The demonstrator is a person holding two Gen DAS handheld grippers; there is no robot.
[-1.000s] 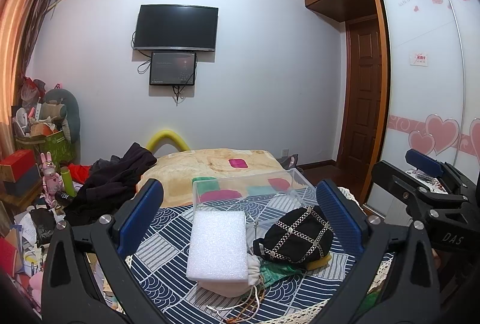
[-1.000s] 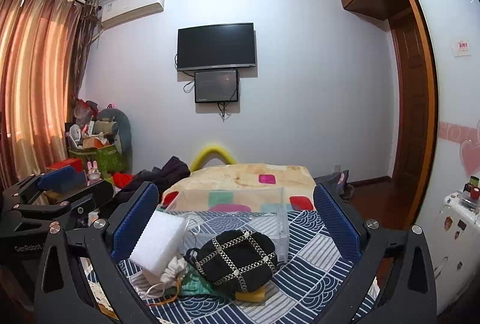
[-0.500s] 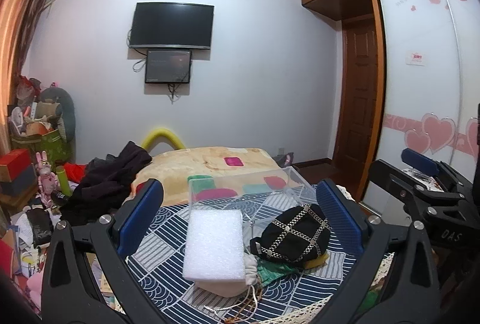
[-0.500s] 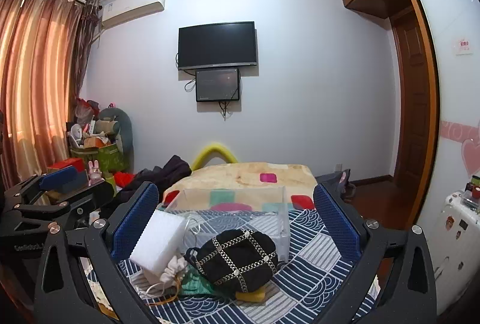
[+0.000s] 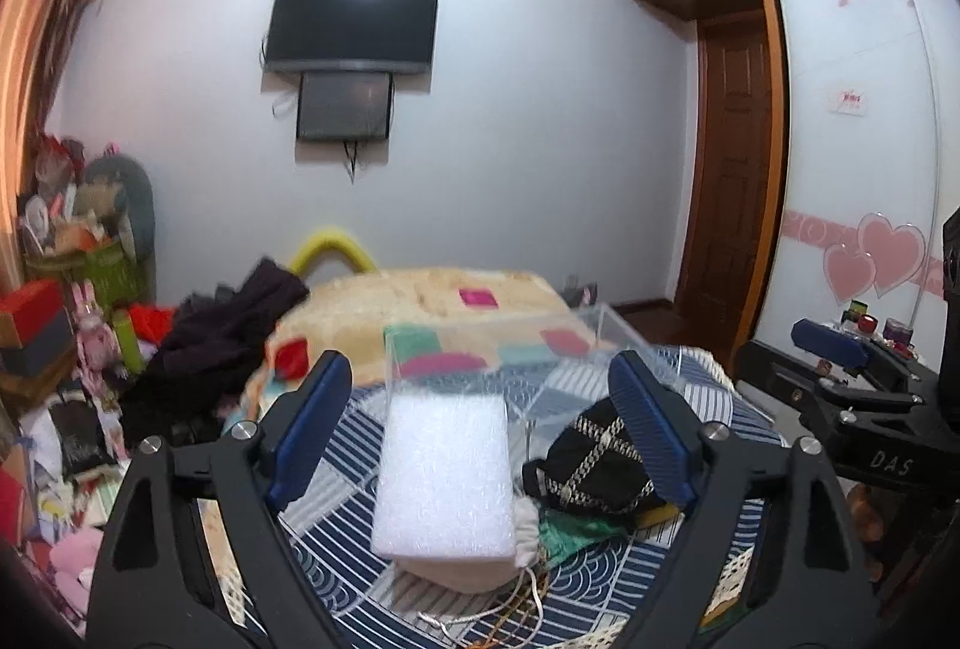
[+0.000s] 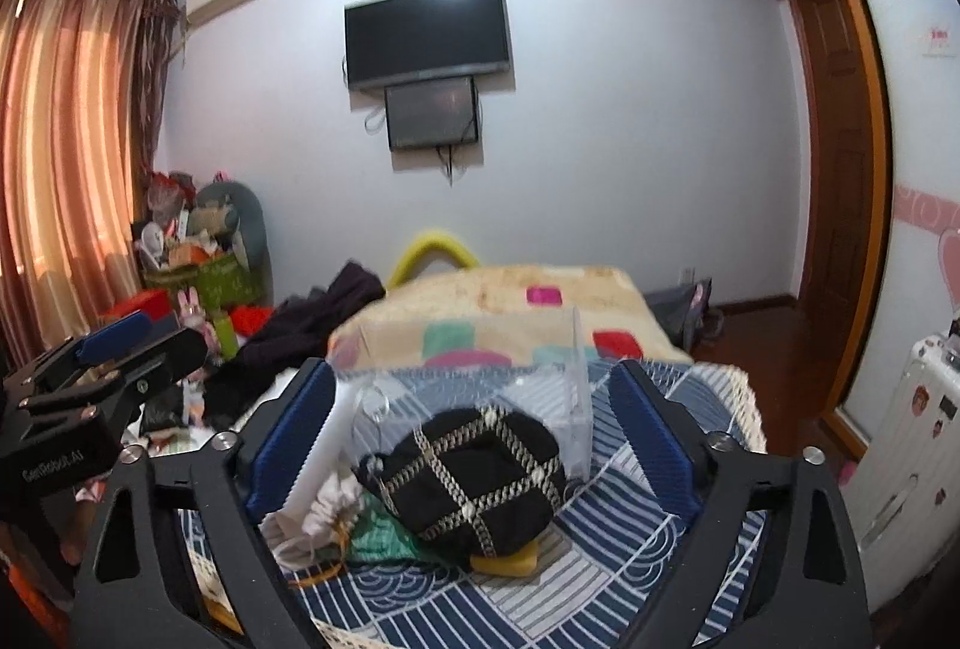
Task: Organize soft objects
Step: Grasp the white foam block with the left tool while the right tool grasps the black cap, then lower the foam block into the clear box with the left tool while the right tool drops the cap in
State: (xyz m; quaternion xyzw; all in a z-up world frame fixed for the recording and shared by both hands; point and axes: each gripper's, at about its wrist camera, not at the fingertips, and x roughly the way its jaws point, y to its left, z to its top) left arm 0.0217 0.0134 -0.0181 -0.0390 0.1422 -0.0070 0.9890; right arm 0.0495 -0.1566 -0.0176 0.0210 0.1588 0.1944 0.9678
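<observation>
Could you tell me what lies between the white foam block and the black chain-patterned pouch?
In the left wrist view, a white drawstring bag and green cloth fill the gap between foam block and pouch.

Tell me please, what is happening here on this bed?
A person holds two grippers above a pile of soft things on the blue patterned cloth. The left gripper is open, lined up with the white foam block. The right gripper is open, facing the black pouch with chain pattern. Neither touches anything. The clear plastic box behind looks empty.
</observation>
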